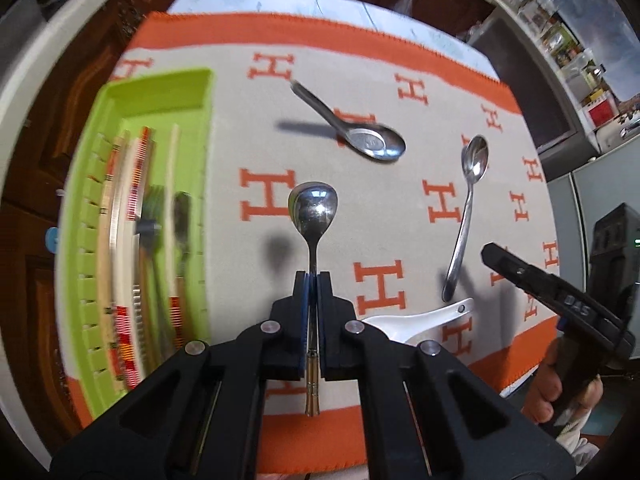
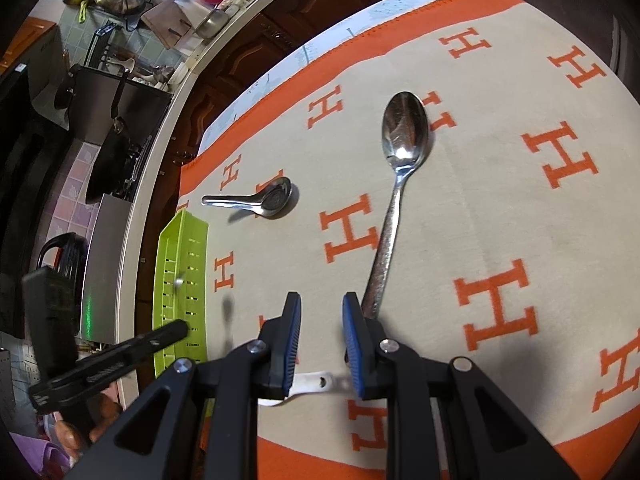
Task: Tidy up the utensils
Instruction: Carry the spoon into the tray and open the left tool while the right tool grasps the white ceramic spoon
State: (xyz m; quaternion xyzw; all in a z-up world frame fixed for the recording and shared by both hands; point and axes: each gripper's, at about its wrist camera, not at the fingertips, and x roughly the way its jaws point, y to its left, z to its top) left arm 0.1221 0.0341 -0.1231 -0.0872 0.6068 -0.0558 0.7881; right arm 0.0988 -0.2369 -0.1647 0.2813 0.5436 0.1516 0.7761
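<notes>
Left tongs (image 1: pixel 313 280) are clamped tight on the neck of a metal spoon (image 1: pixel 313 208), bowl pointing forward, bamboo-look handle trailing back between the arms, the whole thing carried clear above the cloth with its shadow beneath. Right tongs (image 2: pixel 320 320) hang parted, nothing between the pads, and just under them lies a white ceramic spoon (image 2: pixel 310 384) on the orange-and-cream cloth (image 2: pixel 500 208) covering the counter; the right-hand pad sits right by the handle end of a long steel spoon (image 2: pixel 394 200), though I can't tell if it touches. Further out, a short steel soup spoon (image 2: pixel 260 200) rests alone. Off to the left, the green tray (image 1: pixel 188 84) already holds several long utensils, blurred, chopsticks and dark-handled pieces by the look of it. So by my read the job is partway: some pieces filed, one spoon in transit, three spoons waiting on the cloth.
</notes>
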